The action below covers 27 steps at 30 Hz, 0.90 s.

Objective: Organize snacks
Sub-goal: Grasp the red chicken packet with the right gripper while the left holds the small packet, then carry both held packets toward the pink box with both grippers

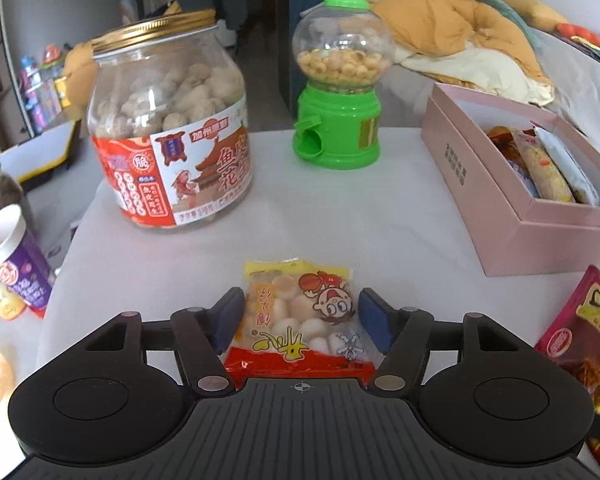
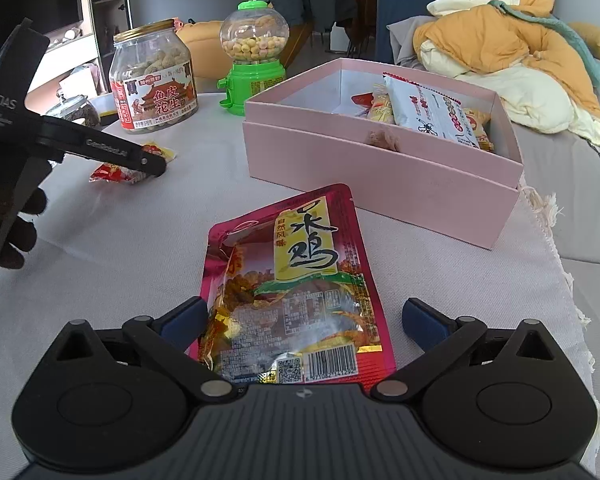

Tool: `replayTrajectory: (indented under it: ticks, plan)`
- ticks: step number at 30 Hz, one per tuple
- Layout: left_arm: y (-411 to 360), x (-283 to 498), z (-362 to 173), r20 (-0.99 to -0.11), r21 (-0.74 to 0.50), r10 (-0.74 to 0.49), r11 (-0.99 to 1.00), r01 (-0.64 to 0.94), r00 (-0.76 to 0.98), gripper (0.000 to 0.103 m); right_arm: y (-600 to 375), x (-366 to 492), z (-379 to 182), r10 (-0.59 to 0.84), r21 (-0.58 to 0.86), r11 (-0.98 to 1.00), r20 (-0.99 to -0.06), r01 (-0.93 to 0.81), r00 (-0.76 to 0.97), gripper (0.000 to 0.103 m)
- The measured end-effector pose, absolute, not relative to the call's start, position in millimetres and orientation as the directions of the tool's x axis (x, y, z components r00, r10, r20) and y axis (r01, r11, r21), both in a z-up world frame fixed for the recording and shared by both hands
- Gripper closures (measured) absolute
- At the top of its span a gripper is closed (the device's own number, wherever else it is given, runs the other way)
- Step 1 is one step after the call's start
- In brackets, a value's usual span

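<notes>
Two pairs of tongs hang over a cloth-covered bench (image 2: 100,264) strewn with snacks; the left tongs (image 1: 302,320) stand apart, their blue pads clear on either side of a small yellow-and-red snack packet (image 1: 300,312) that lies flat between them, not gripped; the right tongs (image 2: 302,320) also stand apart, one pad just beside the left edge of a large magenta foil pouch (image 2: 288,288) and the other well clear of its right edge, the pouch lying flat on the cloth; ahead and to the right of both tongs sits the open pink box (image 2: 380,168), already holding several wrapped snacks at its far end; the small packet looks light and soft, a thin film skin around loose round pieces, so it would likely crumple and shift under pressure and is best pinched across its middle, or by a sealed end seam; the foil pouch appears slick, flatter and somewhat heavier, probably prone to sliding on the cloth, and a hold across its narrow width near the lower half seems safest; beyond the left tongs stand a peanut jar (image 1: 168,120) and a green candy dispenser (image 1: 338,80).
</notes>
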<state>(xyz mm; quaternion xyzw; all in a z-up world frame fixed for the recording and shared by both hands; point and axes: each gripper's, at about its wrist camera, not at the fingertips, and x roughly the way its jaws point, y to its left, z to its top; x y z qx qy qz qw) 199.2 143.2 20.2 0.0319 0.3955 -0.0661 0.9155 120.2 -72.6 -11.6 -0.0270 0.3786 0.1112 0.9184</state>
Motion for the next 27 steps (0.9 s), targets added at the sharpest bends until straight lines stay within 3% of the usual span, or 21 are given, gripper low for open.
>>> replayTrajectory:
  ticks: [4, 12, 16, 27]
  plan:
    - [138.1, 183.1, 24.7, -0.736, -0.060, -0.147, 0.986, 0.153, 0.661, 0.039, -73.4, 119.8, -11.8, 0.187, 0.039, 0.974, -0.699, -0.225, 0.690, 0.000]
    - [120.4, 91.6, 16.9, -0.661, -0.196, -0.270, 0.963, 0.186, 0.700, 0.041, -72.1, 120.8, -11.5, 0.188, 0.039, 0.973, -0.700, -0.226, 0.689, 0.000]
    - [112.3, 51.4, 12.5, -0.616, -0.231, -0.237, 0.966, 0.115, 0.751, 0.041, -72.8, 119.5, -11.1, 0.195, 0.047, 0.973, -0.699, -0.227, 0.688, 0.000]
    - [87.7, 33.3, 9.6, -0.604, -0.104, -0.142, 0.990, 0.099, 0.784, 0.041, -78.9, 118.1, -10.2, 0.212, 0.085, 0.973, -0.690, -0.213, 0.692, 0.000]
